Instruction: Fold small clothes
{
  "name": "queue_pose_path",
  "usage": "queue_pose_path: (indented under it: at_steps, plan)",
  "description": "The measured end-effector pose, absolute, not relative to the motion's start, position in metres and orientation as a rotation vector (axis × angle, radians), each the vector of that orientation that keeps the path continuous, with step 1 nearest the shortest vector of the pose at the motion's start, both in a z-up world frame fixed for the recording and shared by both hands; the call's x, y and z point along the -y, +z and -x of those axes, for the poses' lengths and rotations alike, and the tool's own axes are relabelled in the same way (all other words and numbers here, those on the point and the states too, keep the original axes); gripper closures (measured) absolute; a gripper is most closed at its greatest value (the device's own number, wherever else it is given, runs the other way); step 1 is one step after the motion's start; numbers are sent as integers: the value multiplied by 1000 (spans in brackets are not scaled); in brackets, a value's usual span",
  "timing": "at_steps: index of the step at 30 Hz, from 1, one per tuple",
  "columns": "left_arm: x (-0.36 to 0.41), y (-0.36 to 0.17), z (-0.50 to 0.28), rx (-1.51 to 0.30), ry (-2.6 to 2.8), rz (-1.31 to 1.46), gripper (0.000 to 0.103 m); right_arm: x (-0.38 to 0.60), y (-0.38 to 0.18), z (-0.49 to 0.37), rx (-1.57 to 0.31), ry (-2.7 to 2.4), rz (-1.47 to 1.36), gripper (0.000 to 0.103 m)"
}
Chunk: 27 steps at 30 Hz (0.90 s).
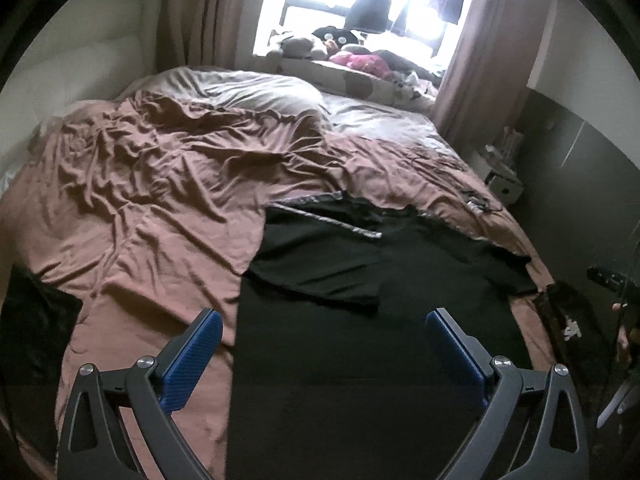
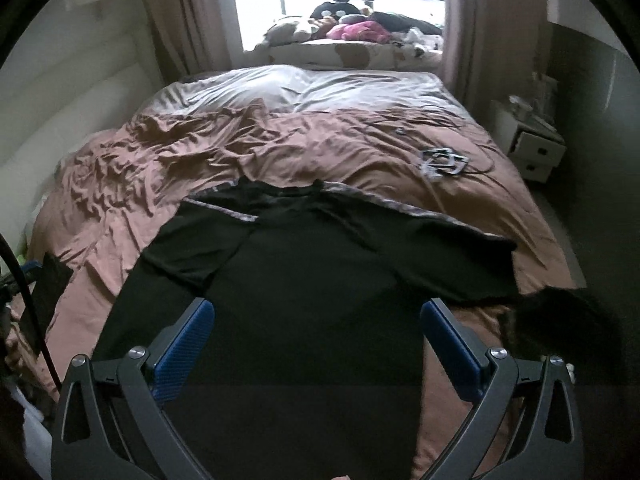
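Observation:
A black short-sleeved shirt [image 1: 360,280] [image 2: 304,272] lies spread flat on the brown bedspread [image 1: 160,184] [image 2: 320,144], collar toward the window, sleeves out to both sides, grey trim along the shoulders. My left gripper [image 1: 320,330] hangs above the shirt's lower left part, jaws wide open, nothing between the blue pads [image 1: 200,356]. My right gripper [image 2: 316,322] hovers over the shirt's lower middle, also wide open and empty, blue pads [image 2: 184,344] apart.
A small dark and grey object with a cord [image 2: 442,164] lies on the bed's right side. A dark flat item [image 1: 36,316] sits at the bed's left edge. White drawers [image 2: 536,148] stand right of the bed. Soft toys [image 2: 340,24] fill the window ledge.

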<state>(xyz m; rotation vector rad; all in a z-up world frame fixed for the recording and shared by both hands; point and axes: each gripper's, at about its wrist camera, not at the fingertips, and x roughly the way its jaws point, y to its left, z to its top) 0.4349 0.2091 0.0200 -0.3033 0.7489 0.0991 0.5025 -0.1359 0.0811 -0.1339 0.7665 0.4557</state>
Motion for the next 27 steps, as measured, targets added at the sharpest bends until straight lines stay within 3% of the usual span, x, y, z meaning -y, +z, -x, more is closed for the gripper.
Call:
queue_pose_path:
  at_steps: [14, 25, 27]
  plan:
    - [-148, 44, -483, -701, 46, 247, 1, 241, 82, -495, -733, 376, -15, 0]
    - [-99, 14, -551, -761, -79, 229, 1, 289, 49, -540, -788, 286, -139, 0]
    - [-90, 5, -566, -772, -79, 217, 1, 296, 46, -553, -791, 286, -176, 4]
